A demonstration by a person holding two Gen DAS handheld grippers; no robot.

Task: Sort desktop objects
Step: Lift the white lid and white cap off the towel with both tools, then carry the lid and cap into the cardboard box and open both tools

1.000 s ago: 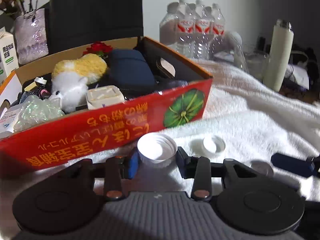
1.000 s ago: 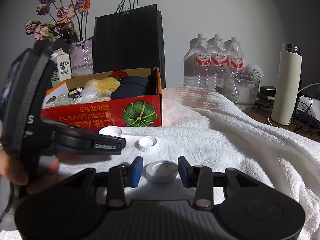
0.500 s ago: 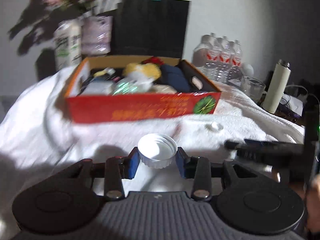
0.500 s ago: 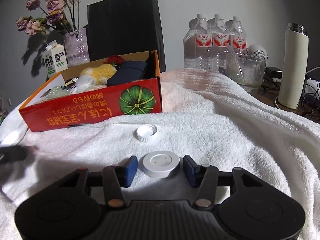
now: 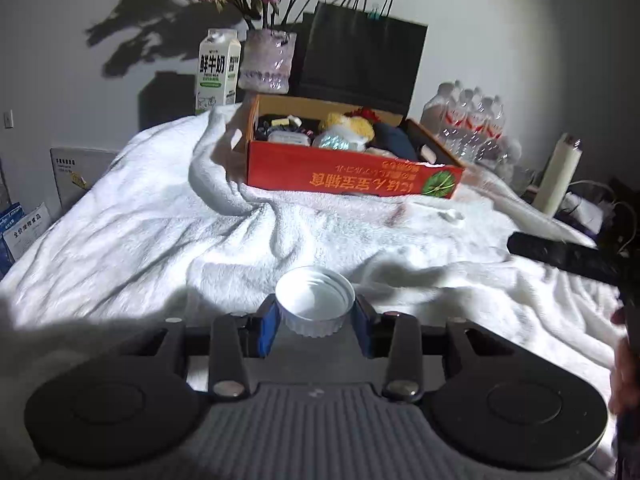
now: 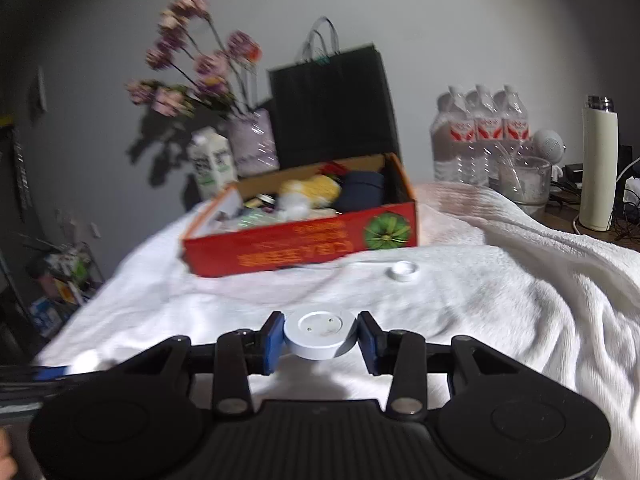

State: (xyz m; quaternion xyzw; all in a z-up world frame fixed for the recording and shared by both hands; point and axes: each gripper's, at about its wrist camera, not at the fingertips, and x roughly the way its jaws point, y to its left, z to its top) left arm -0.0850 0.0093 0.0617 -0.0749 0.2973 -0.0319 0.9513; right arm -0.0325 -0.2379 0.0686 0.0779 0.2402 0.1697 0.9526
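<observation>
left wrist view: my left gripper [image 5: 315, 320] has its blue pads [image 5: 267, 326] pressed against both sides of a white lid [image 5: 315, 299], open side up, ribbed wall facing me. the lid is held above a rumpled white towel [image 5: 140, 232] that covers the whole work surface. well beyond it stands a red cardboard box [image 5: 344, 174] with a green pumpkin print at its right end; it holds a yellow and white plush toy [image 5: 350, 126], a dark blue bundle [image 5: 394, 140] and several small items i cannot identify. behind the box: a milk carton [image 5: 218, 68], a vase of dried flowers [image 5: 266, 60] and a black paper bag [image 5: 360, 60]. a pack of water bottles [image 5: 472, 124] and a cream flask [image 5: 558, 176] stand to the right.

right wrist view (blurred toward the left edge): my right gripper [image 6: 320, 340] pinches a flat white disc [image 6: 320, 334] between its pads, flat face up with small marks on top. the disc is held above the towel [image 6: 500, 300], near me and well apart from the box [image 6: 300, 240]. a small white cap [image 6: 403, 270] lies on the towel just in front of the box's pumpkin end, apart from both grippers. a clear beaker [image 6: 524, 182] stands beside the bottles [image 6: 480, 132], with the flask [image 6: 598, 164] further right.
</observation>
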